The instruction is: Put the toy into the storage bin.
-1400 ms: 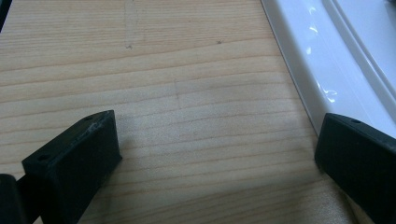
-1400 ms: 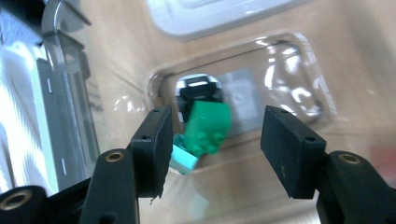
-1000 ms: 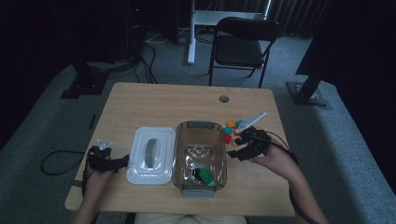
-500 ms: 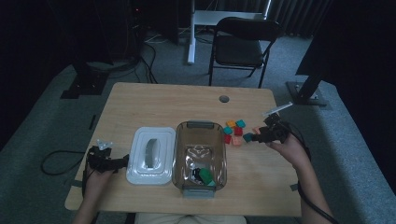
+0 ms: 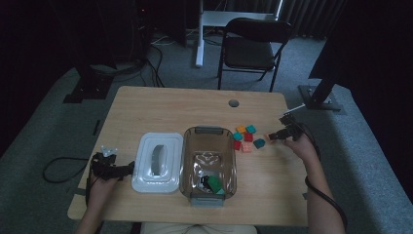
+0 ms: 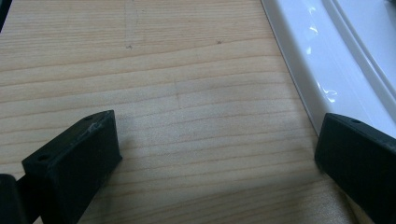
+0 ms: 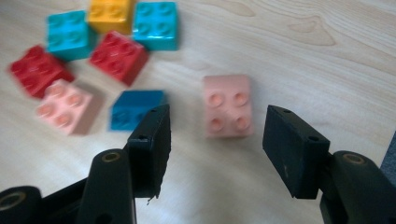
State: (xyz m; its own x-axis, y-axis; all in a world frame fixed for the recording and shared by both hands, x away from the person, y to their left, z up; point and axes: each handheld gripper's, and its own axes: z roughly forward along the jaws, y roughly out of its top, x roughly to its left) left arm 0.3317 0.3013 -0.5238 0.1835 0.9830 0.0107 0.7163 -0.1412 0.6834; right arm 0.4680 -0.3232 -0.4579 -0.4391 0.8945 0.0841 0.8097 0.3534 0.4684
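Reaching w/ right gripper (image 7: 212, 140), jaws spread around pink brick (image 7: 228, 106), not pinching; few bricks in bin (image 5: 229, 146), seven left. Left gripper (image 6: 219, 154) spread, idle.

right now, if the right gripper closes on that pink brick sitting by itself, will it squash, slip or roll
Probably none of these. The pink brick looks like hard moulded plastic with flat sides, so it should stay stiff between the open jaws of the right gripper. Its blocky shape and flat base on the table suggest no rolling. The smooth sides might slip a little under a light or skewed grip.
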